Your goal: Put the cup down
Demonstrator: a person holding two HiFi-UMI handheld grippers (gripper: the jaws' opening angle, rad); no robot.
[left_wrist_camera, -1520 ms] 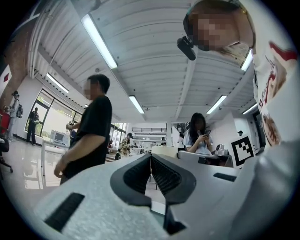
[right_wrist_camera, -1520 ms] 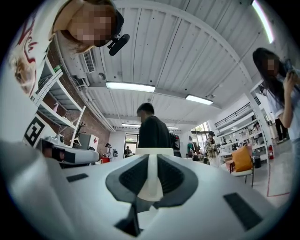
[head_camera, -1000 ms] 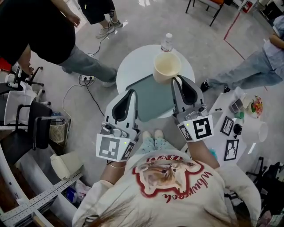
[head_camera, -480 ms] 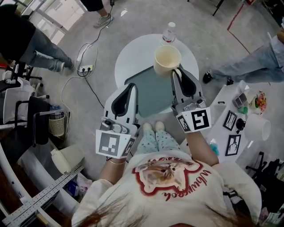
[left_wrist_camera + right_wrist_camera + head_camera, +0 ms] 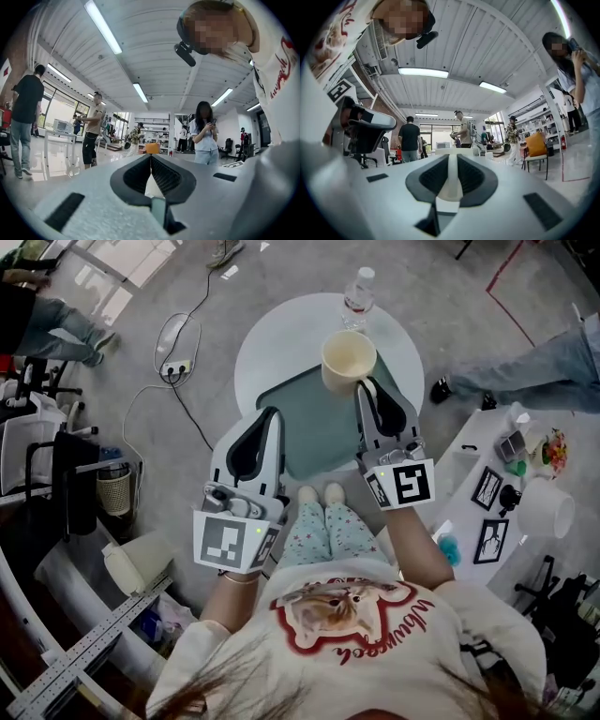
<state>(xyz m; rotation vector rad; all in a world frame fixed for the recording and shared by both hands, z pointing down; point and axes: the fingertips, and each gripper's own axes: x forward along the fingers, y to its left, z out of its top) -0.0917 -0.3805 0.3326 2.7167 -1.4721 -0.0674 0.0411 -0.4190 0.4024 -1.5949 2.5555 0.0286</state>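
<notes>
The cup is at the tip of my right tongs, at the far right corner of the mat on the round worktop. A bottle stands behind the cup at the worktop's far edge. My left tongs hover over the mat's left edge. A power strip lies on the floor to the worktop's left.

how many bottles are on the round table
1. The bottle stands at the far edge of the round table, just beyond the cup held in the right tool. The cup and tool hide a little tabletop.
</notes>
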